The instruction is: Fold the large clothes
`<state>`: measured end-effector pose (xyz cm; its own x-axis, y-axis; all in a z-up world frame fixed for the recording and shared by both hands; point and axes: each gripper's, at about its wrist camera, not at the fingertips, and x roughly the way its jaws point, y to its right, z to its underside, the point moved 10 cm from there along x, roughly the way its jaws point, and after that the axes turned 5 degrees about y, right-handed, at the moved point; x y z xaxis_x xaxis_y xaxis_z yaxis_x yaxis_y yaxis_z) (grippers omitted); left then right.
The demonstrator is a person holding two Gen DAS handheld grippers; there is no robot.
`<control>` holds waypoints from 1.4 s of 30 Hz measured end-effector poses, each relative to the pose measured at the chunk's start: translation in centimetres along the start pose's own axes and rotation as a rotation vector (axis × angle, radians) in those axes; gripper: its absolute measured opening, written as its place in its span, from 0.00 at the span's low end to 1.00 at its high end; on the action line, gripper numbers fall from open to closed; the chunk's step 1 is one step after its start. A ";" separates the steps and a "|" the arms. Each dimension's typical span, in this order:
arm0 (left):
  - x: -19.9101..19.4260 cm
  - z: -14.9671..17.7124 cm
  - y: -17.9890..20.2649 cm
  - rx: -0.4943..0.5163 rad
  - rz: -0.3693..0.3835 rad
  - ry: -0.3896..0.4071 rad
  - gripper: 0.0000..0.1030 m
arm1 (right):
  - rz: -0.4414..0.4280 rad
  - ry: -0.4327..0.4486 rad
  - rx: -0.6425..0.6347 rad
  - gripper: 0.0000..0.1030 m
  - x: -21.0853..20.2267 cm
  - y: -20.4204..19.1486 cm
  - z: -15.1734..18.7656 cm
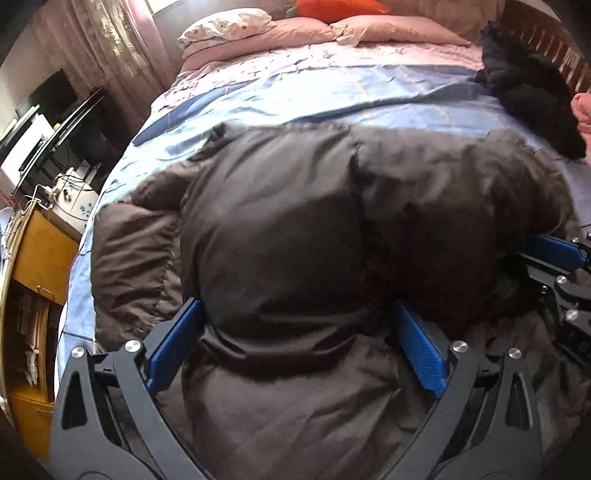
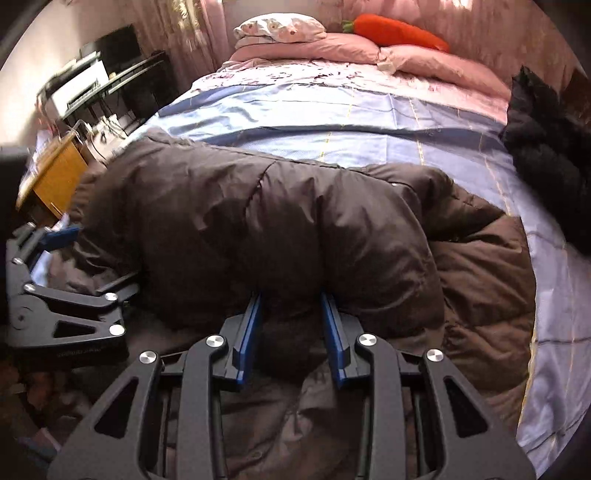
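Observation:
A large dark brown puffer jacket (image 1: 288,229) lies on the blue bedspread (image 1: 332,96), its near part rolled over into a thick fold. My left gripper (image 1: 295,314) stands wide open with the thick fold of the jacket between its blue fingers (image 1: 177,343). My right gripper (image 2: 291,299) is closed on a bunch of the same jacket (image 2: 258,221) at the fold's near edge. Each gripper shows at the edge of the other's view: the right gripper (image 1: 554,254) and the left gripper (image 2: 55,236).
A black garment (image 1: 528,99) lies at the bed's far right, also in the right wrist view (image 2: 546,155). Pink pillows (image 2: 314,44) and an orange carrot plush (image 2: 395,33) are at the head. A wooden cabinet (image 1: 40,258) and a desk with electronics (image 2: 85,85) stand left of the bed.

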<state>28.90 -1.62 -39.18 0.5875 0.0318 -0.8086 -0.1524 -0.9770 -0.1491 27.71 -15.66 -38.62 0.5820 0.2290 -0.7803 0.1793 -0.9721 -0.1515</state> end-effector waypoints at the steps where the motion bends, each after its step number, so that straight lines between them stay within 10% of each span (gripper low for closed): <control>1: -0.7 -0.6 -0.3 -0.016 0.020 0.018 0.98 | -0.047 0.015 0.044 0.35 -1.2 0.1 -0.7; 5: -4.2 -3.7 -3.0 -0.163 0.098 0.101 0.98 | -0.109 0.100 0.187 0.80 -5.3 2.9 -4.5; 13: 1.0 -6.3 -6.7 -0.577 0.353 -0.136 0.98 | -0.176 -0.035 0.528 0.80 -1.9 11.6 -6.3; 25: 11.0 -8.1 -3.4 -0.325 0.308 -0.548 0.96 | -0.383 -0.327 0.669 0.80 7.2 11.3 -6.5; 27: 11.9 -7.1 -3.0 -0.334 0.306 -0.551 0.80 | -0.404 -0.325 0.643 0.57 7.9 10.5 -6.5; 29: 12.0 -6.5 -2.6 -0.314 0.305 -0.537 0.62 | -0.417 -0.330 0.634 0.28 8.6 9.5 -6.2; 34: 9.4 -9.0 -4.1 -0.371 0.306 -0.395 0.27 | -0.353 -0.214 0.521 0.18 6.3 8.6 -9.0; 42: -1.0 -17.3 -6.5 -0.349 0.292 0.066 0.22 | -0.320 0.242 0.235 0.16 -4.7 5.4 -17.7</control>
<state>43.06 1.02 -27.60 0.6105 -0.2581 -0.7488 -0.0493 -0.9560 0.2893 39.97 -21.07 -25.09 0.6999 0.4974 -0.5126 0.2110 -0.8297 -0.5169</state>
